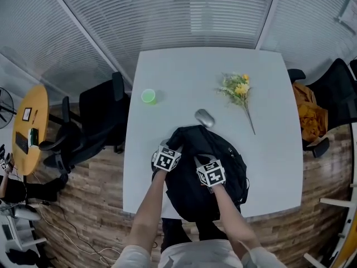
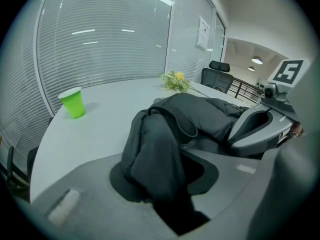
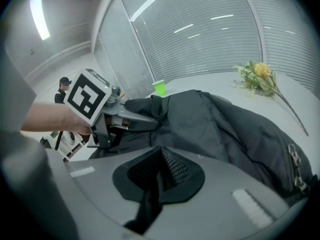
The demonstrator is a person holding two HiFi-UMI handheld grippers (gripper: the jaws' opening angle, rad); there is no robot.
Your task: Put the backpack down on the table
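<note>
Backpack [image 1: 203,163] is lying slumped on the white surface [image 1: 184,77], at the near edge & roughly centred. Its long axis is running from the person out toward the mouse [image 1: 204,118], and its near end is sitting at or just over the edge, can't tell which. Both grippers are sitting on its near top, side by side and about equally close, w/ the bulk of the bag lying ahead of and between them. The left gripper [image 2: 162,181] is keeping its fingers [image 2: 90,204] narrow round a thick bunched fold of fabric that's filling the gap. The right gripper [image 3: 157,176] is pinching a thin mesh strap, fingers [image 3: 240,194] nearly together. Judging by that, the bag's weight is already resting on the surface, so what's left is prob. letting go & pulling back toward the person w/o dragging the fabric along. Farther out a green cup [image 1: 148,96] is standing far-left, well apart from the bag, and flowers [image 1: 240,91] are lying far-right. Black chairs [image 1: 97,113] are crowding the left side, w/ blinds [image 1: 195,10] behind & wood floor [image 1: 89,205] below.
</note>
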